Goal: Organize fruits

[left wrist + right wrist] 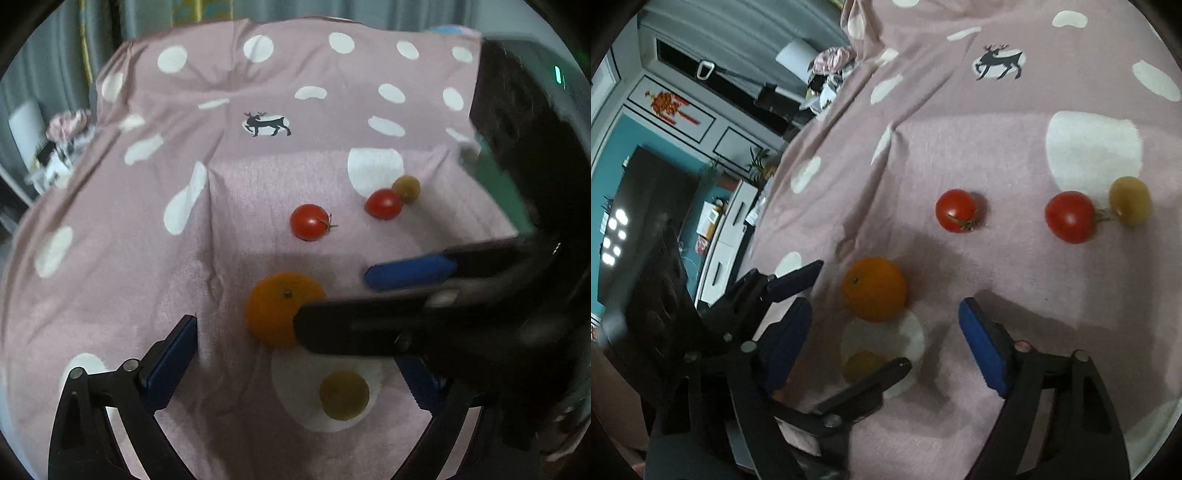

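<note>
An orange [275, 308] [874, 288] lies on the pink dotted cloth [110, 258] [997, 280]. Two red cherry tomatoes [309, 222] [383, 204] lie beyond it; they also show in the right wrist view [957, 209] [1069, 216]. A green grape [406, 188] [1129, 199] touches the farther tomato. Another green grape [344, 395] [862, 363] lies on a white dot near the orange. My left gripper [303, 362] [862, 317] is open and empty over the near grape. My right gripper [884, 328] [332, 299] is open and empty, reaching in from the right beside the orange.
The cloth drapes up over a raised back [258, 74], with a deer print [266, 123] [999, 62]. Left of the cloth are a cluttered shelf [62, 147], white drawers [727, 240] and a teal wall [620, 155].
</note>
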Action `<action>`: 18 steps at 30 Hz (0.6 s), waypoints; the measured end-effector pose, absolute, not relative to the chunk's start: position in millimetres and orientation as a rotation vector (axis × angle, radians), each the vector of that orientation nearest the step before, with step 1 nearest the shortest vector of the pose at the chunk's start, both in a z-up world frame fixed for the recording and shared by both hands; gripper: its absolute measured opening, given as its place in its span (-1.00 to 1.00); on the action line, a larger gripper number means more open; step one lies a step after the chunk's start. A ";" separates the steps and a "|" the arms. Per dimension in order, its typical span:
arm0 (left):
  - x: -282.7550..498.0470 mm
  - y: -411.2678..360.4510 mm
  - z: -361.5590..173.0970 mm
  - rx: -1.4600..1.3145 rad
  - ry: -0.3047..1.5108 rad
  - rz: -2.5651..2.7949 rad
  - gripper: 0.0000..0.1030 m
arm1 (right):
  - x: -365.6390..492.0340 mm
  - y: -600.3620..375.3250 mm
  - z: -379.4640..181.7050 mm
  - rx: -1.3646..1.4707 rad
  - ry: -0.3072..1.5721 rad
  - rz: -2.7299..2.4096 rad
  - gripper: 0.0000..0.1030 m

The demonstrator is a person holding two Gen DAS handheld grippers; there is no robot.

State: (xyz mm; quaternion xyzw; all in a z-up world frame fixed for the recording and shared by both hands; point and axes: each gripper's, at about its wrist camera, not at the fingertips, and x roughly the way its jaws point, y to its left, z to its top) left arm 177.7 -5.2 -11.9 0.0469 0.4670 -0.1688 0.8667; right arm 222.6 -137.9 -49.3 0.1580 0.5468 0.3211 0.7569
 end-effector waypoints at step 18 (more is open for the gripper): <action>182.6 2.2 -3.8 0.132 1.004 -0.318 0.41 | 237.1 -133.4 -60.3 0.432 1.235 0.702 -0.07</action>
